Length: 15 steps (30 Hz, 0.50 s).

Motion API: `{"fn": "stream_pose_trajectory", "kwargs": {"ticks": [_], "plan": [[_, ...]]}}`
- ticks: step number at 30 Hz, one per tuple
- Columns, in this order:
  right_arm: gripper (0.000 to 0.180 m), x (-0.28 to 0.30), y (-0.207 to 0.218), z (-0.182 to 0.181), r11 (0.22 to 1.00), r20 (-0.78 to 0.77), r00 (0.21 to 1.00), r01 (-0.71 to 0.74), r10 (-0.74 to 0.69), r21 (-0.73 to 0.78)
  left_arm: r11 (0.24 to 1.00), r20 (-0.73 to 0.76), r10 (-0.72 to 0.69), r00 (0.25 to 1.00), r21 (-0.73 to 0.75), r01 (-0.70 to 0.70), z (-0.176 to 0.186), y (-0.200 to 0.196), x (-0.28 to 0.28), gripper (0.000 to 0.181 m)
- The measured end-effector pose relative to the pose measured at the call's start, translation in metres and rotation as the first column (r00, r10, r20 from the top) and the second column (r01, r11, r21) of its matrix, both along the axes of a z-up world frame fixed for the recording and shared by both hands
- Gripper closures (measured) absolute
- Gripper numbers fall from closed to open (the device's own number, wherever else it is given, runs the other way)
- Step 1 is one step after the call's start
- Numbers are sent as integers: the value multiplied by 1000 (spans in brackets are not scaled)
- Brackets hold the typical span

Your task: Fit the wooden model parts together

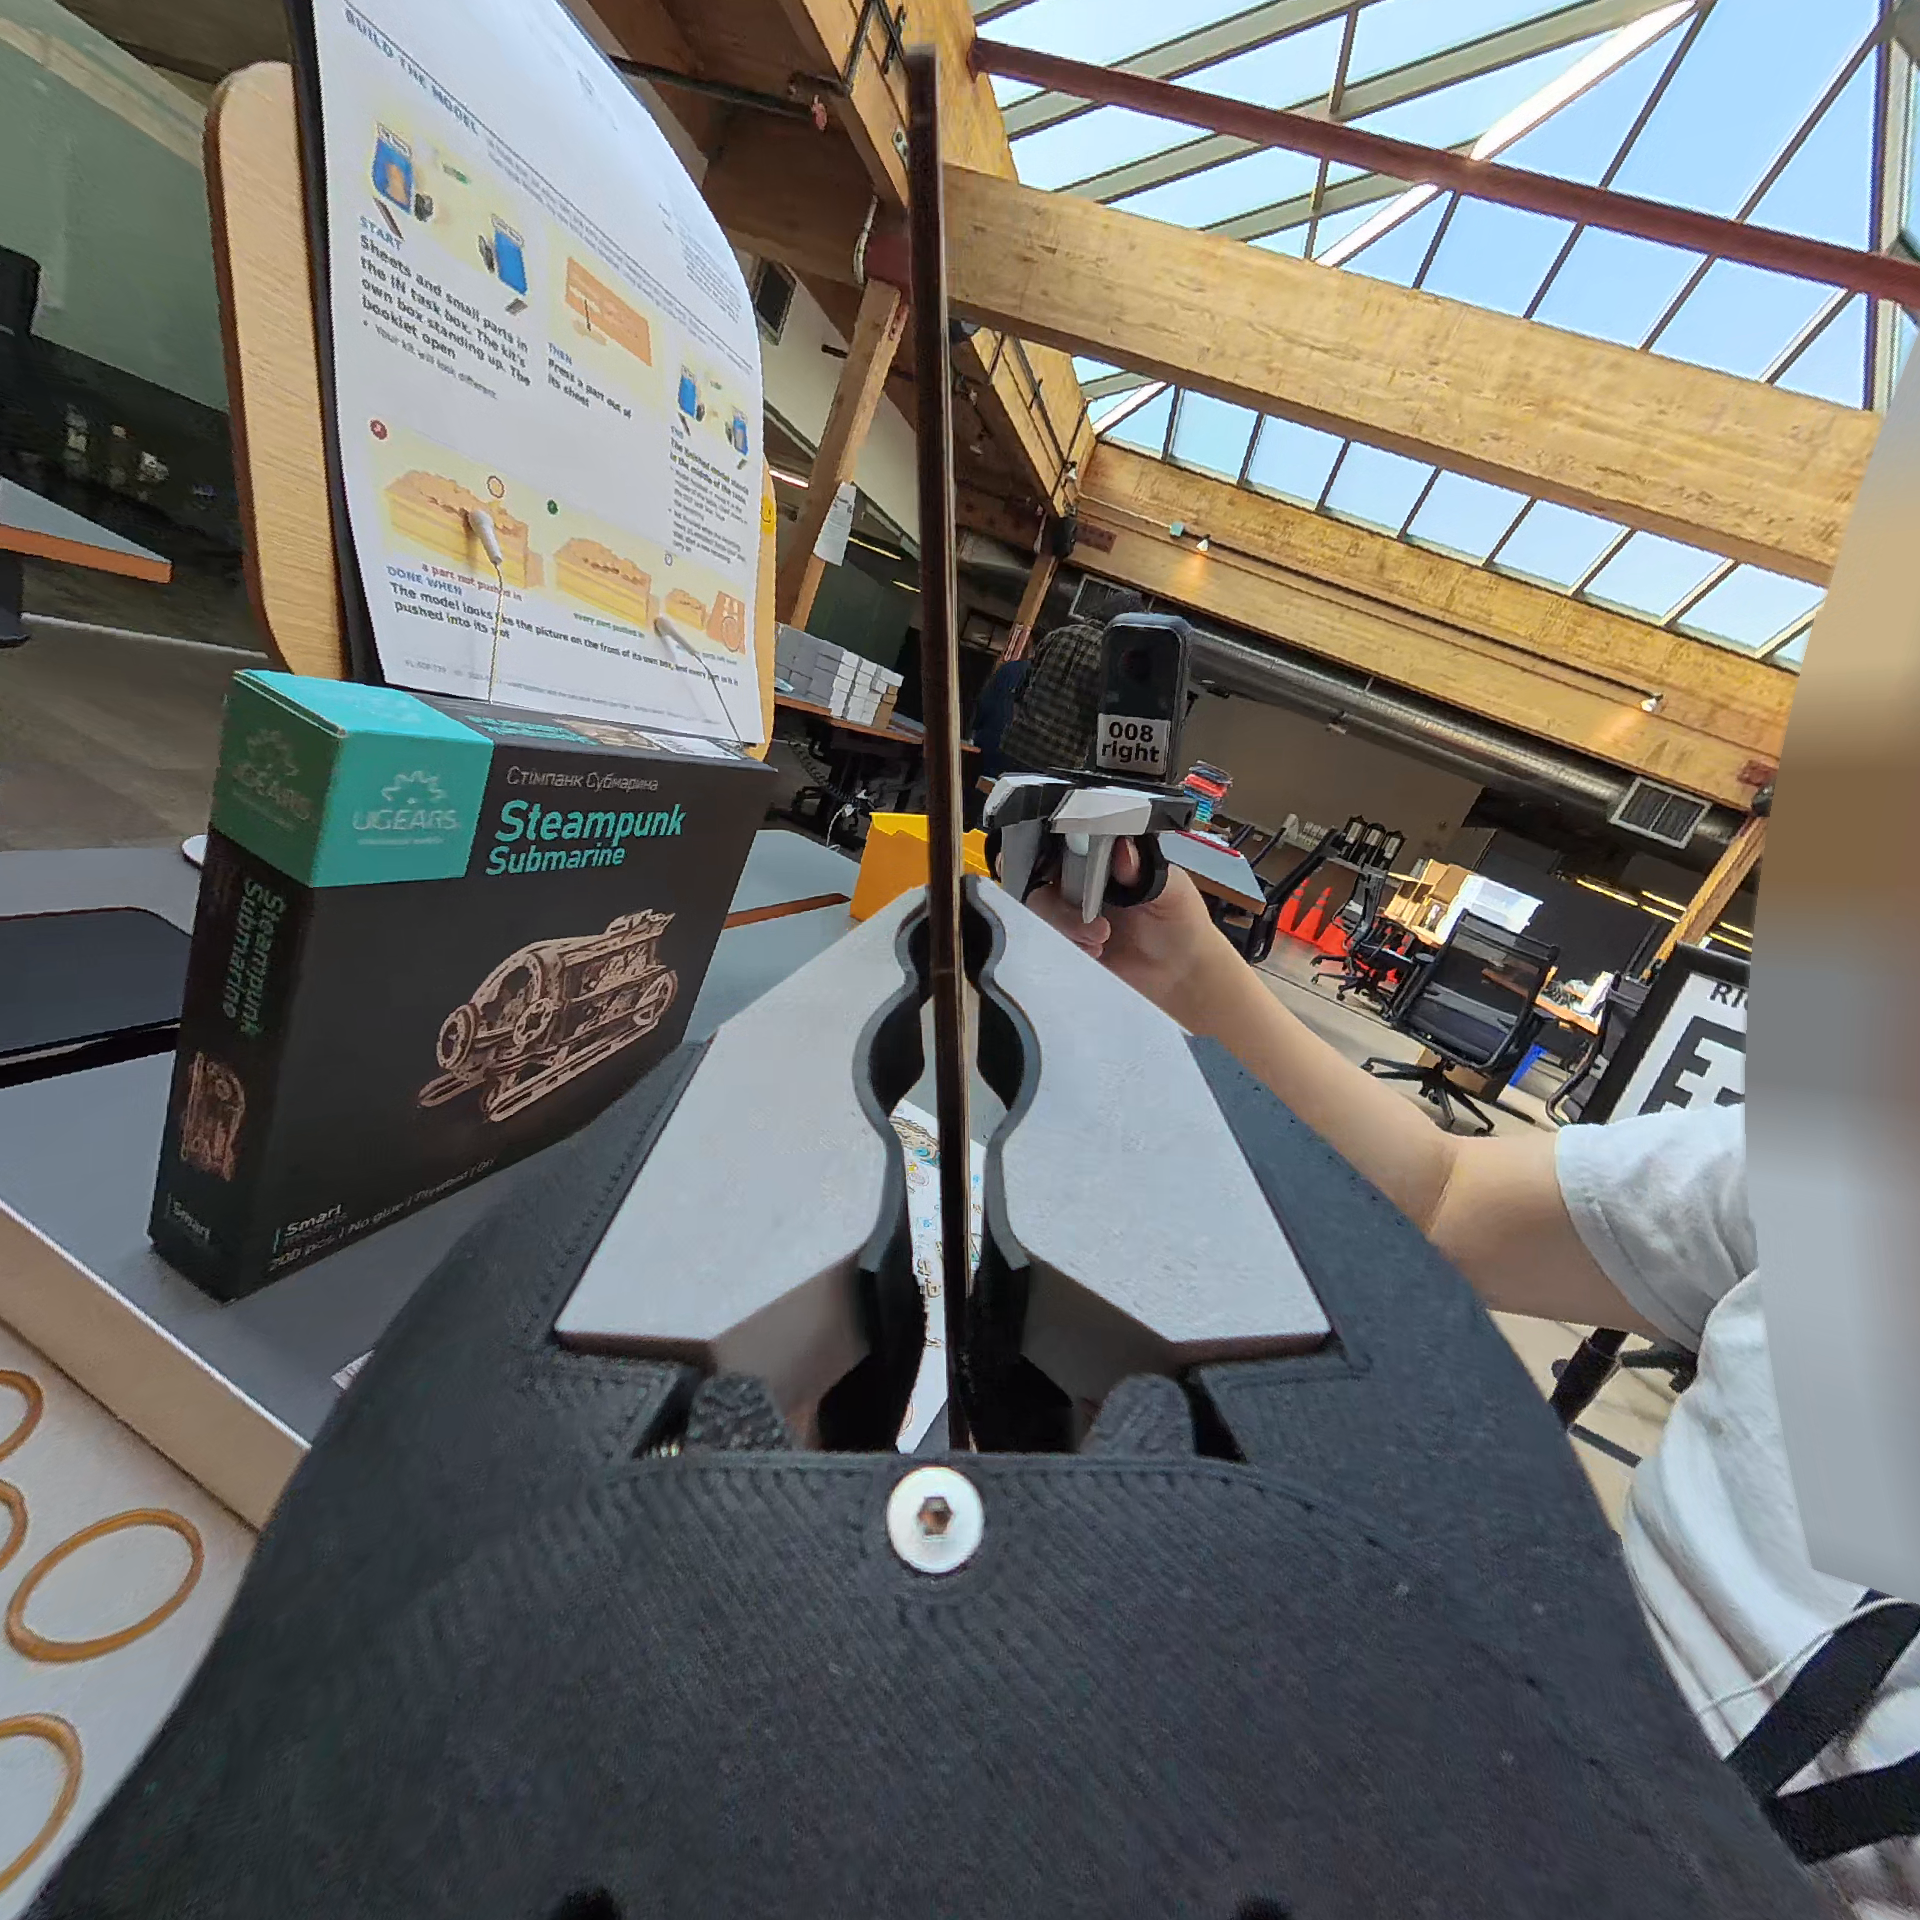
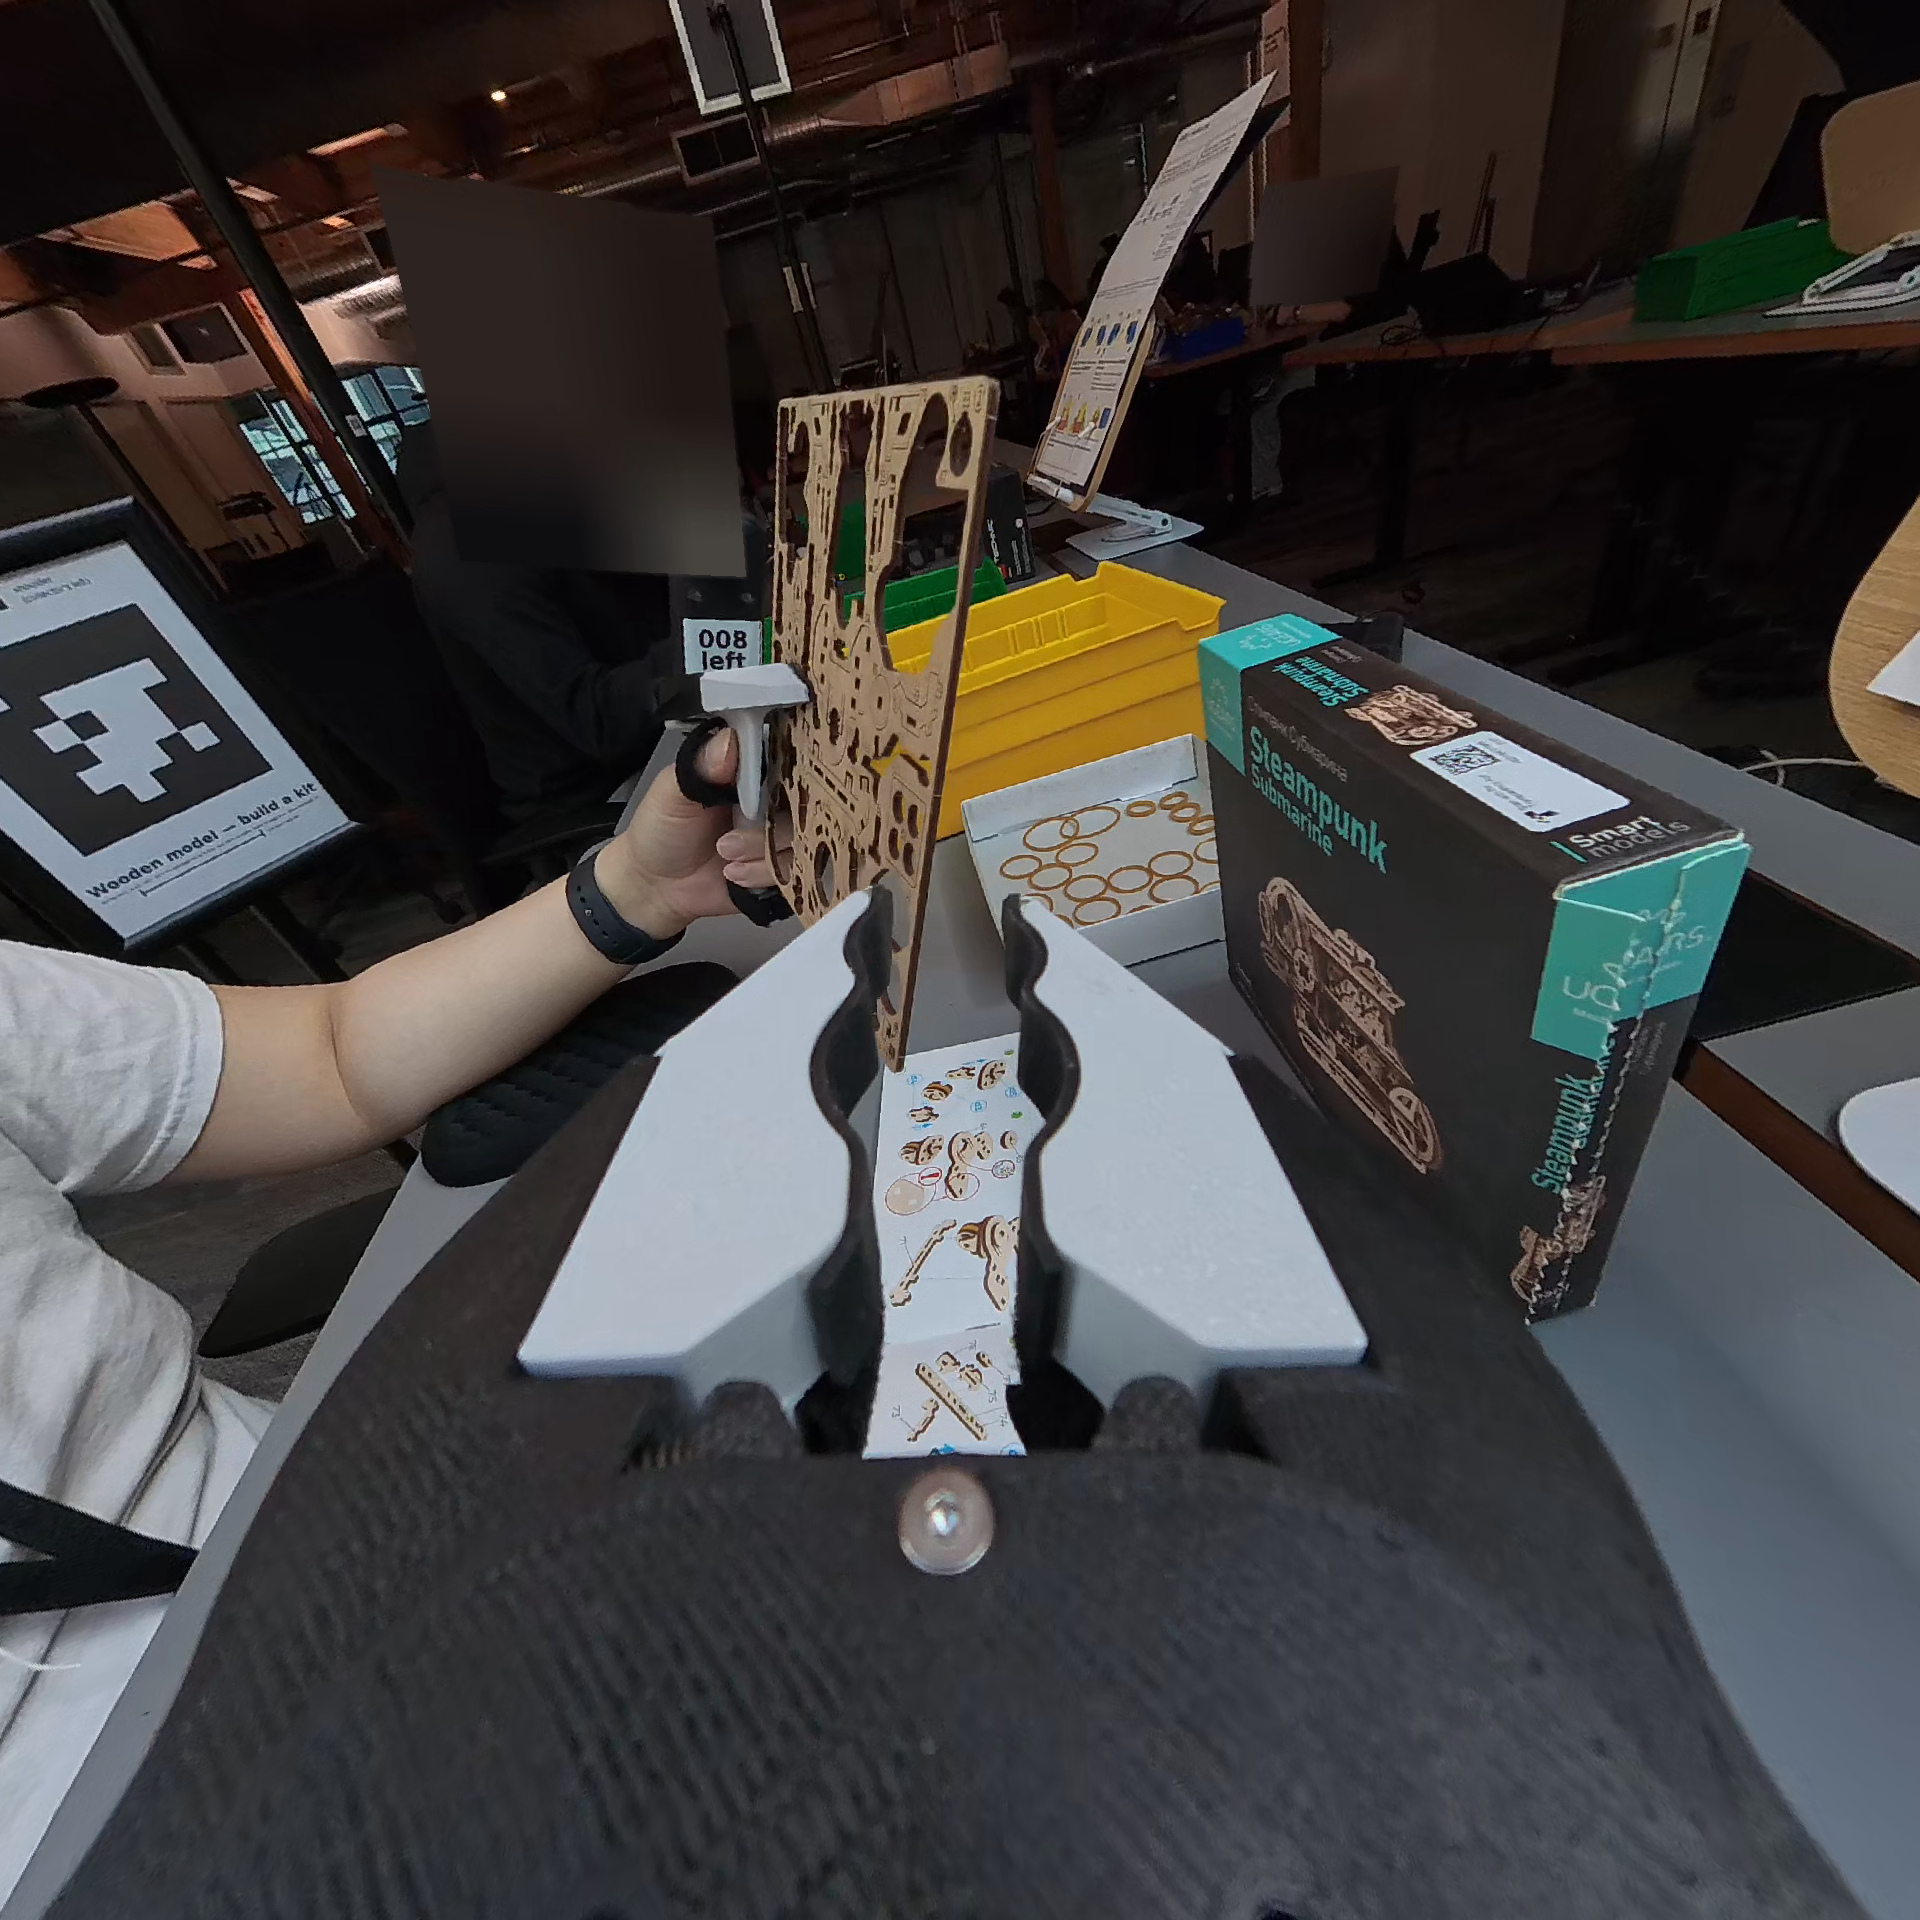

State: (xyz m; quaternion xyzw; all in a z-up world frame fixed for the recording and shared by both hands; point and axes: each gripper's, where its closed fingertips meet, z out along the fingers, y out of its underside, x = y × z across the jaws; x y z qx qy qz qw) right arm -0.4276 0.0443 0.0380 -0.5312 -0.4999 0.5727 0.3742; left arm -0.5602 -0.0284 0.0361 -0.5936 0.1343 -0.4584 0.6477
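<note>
Right claw (image 2: 943, 971) hangs released above the grey desk (image 2: 1714, 1455), its parted tips over an instruction booklet (image 2: 951, 1195). Beside it stands the dark kit box (image 2: 1455, 935), then a yellow bin (image 2: 1070, 644). Left claw (image 1: 943, 935) is clenched on the upright wooden parts sheet (image 2: 883, 665), held above the booklet.

Each hand-held gripper (image 2: 940, 925): black textured printed body, pale grey wedge fingers (image 2: 717, 1143), black wavy pads, silver hex screw (image 1: 935, 1519). White short sleeve (image 2: 94, 1060), black wristband (image 2: 608, 914).
</note>
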Motion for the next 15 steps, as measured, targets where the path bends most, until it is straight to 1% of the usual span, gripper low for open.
{"fn": "stream_pose_trajectory", "kwargs": {"ticks": [6,12,15], "plan": [[160,2,1,1,1000,-1,1000,5,-5,1,1000,10,-3,1000,0,3,1,0,1,180],[160,2,3,0,1000,1,1000,10,-10,3,1000,138,8,990,24,-12,13,-4,-19,181],[160,2,5,-2,1000,7,1000,14,-14,1,999,150,28,988,28,-32,15,-4,-27,180]]}}
